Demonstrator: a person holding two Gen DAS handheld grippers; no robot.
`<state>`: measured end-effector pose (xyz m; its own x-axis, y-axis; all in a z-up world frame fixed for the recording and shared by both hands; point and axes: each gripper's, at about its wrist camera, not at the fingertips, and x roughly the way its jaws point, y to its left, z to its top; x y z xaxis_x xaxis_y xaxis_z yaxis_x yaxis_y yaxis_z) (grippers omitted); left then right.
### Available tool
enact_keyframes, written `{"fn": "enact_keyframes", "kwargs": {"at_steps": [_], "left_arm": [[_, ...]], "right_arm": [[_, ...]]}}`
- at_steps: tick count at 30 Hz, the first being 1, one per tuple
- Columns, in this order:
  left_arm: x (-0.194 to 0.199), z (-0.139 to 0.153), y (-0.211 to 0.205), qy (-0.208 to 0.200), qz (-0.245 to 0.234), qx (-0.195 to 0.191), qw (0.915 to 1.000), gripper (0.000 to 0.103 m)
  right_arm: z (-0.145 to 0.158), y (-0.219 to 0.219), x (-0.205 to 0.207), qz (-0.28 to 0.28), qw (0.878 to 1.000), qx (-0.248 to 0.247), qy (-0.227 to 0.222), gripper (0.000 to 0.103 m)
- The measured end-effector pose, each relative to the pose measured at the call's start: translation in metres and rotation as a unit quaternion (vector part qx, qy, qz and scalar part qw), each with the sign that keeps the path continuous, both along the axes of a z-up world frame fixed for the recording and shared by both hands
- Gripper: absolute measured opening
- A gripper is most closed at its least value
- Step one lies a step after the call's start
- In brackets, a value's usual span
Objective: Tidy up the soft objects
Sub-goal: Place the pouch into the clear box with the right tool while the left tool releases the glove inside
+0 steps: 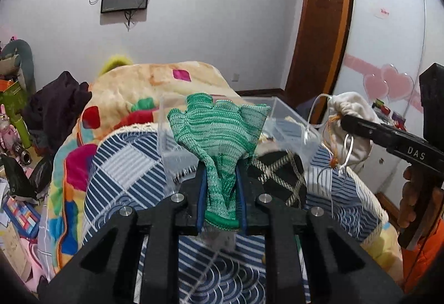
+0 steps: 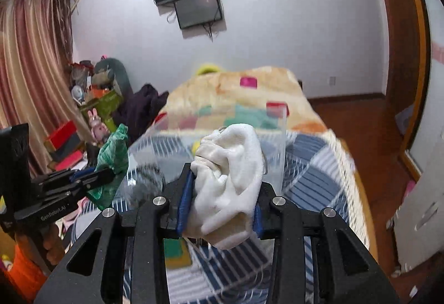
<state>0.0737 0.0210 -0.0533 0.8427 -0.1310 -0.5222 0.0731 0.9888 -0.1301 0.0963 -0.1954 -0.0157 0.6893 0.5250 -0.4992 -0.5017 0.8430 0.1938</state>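
My left gripper (image 1: 221, 168) is shut on a green knitted glove (image 1: 219, 132), held up over the bed with its fingers fanned upward. It also shows at the left of the right wrist view (image 2: 113, 157). My right gripper (image 2: 223, 184) is shut on a cream drawstring pouch (image 2: 233, 179). In the left wrist view the pouch (image 1: 351, 121) hangs at the right with its cords dangling. A clear plastic box (image 1: 288, 121) stands on the bed just beyond both grippers, and shows blurred in the right wrist view (image 2: 274, 143).
The bed has a blue striped patchwork cover (image 1: 125, 165) and a colourful blanket (image 1: 133, 87) piled behind the box. Dark clothing (image 1: 58, 107) and toy clutter lie at the left. A wooden door frame (image 1: 319, 26) and white wardrobe (image 1: 388, 26) stand at the right.
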Motion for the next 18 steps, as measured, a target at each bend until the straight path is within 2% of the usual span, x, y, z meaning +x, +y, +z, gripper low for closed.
{"fn": "enact_keyframes", "kwargs": {"at_steps": [10,14,18], "left_arm": [[0.036,0.023,0.004,-0.027,0.015,0.029,0.9991,0.019],[0.057,0.024,0.006,-0.018,0.017,0.022,0.9994,0.019],[0.077,0.019,0.003,-0.007,0.026,0.043,0.9987,0.019]], "right_arm": [[0.025,0.013,0.031,-0.023,0.999,0.004,-0.047,0.032],[0.027,0.021,0.040,-0.029,0.998,-0.003,-0.055,0.033],[0.021,0.028,0.047,-0.030,0.998,-0.016,-0.052,0.033]]}}
